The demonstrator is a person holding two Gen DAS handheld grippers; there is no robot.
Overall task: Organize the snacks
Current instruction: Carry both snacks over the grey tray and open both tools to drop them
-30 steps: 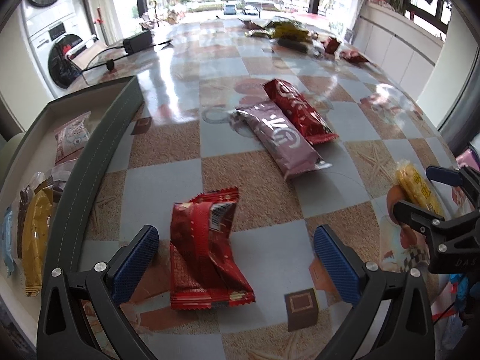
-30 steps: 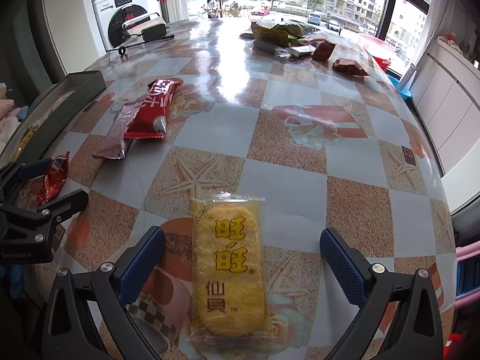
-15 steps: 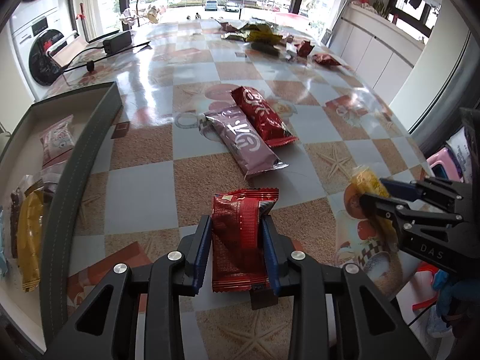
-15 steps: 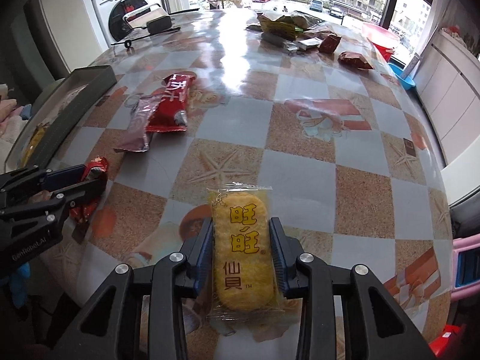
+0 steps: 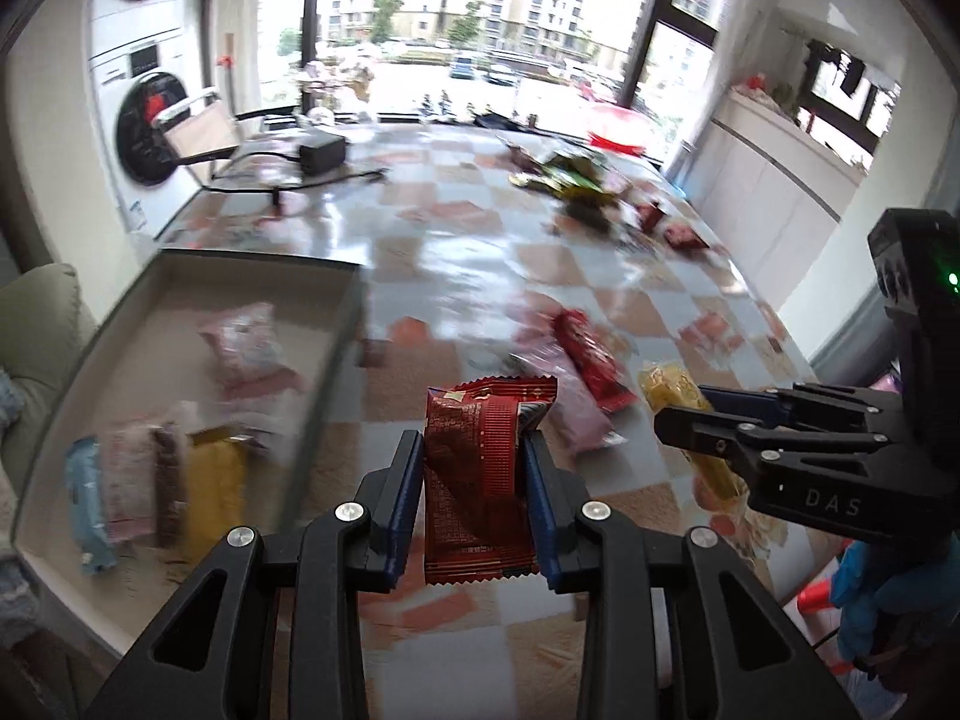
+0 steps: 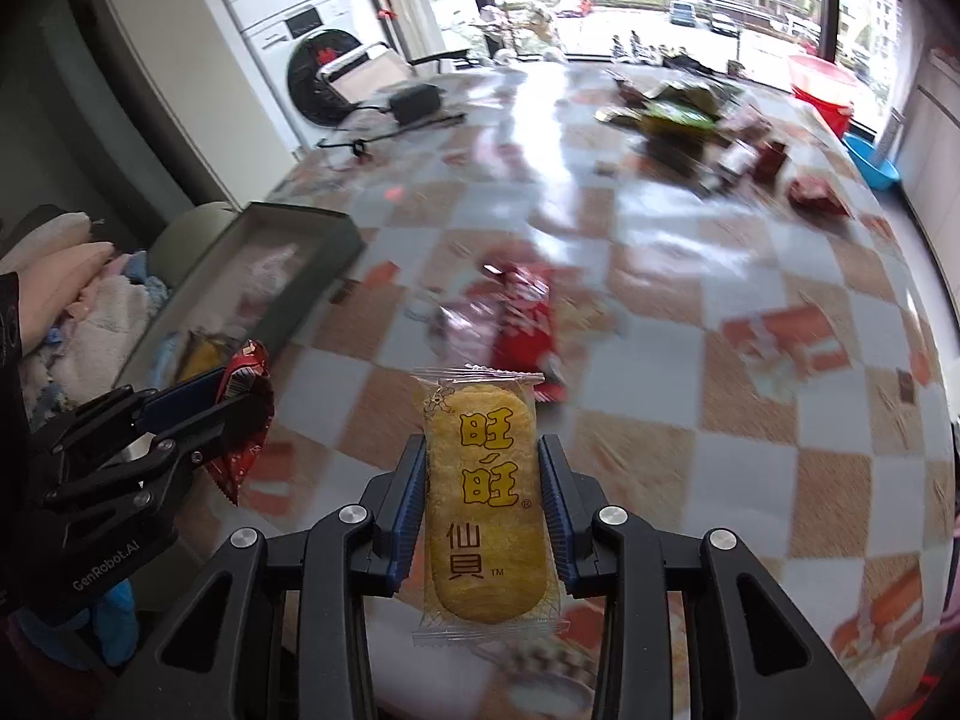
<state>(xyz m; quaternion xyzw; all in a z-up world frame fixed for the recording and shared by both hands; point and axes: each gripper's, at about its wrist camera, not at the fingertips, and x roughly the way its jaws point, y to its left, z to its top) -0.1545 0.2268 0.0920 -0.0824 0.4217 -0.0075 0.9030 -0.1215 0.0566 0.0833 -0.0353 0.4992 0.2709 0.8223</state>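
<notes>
1. The left gripper (image 5: 474,480) jaws pinch the red snack packet (image 5: 480,480) across its middle, above the worktop (image 5: 456,252).
2. The right gripper (image 6: 483,498) jaws pinch the yellow rice cracker (image 6: 480,498) by its sides.
3. Both look light; the cracker is probably brittle, so grip it gently.

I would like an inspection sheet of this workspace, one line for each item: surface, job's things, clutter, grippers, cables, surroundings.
Surface: checkered table, glossy, blurred by motion.
Job's things: red snack packet; yellow rice cracker packet; grey tray at the table's left edge with several snacks inside; red and purple packets loose on the table.
Clutter: pile of snack packets at the far end.
Grippers: left gripper shut on the red snack packet; right gripper shut on the yellow rice cracker packet.
Cables: black power adapter with cable.
Surroundings: washing machine, windows, red basin.
</notes>
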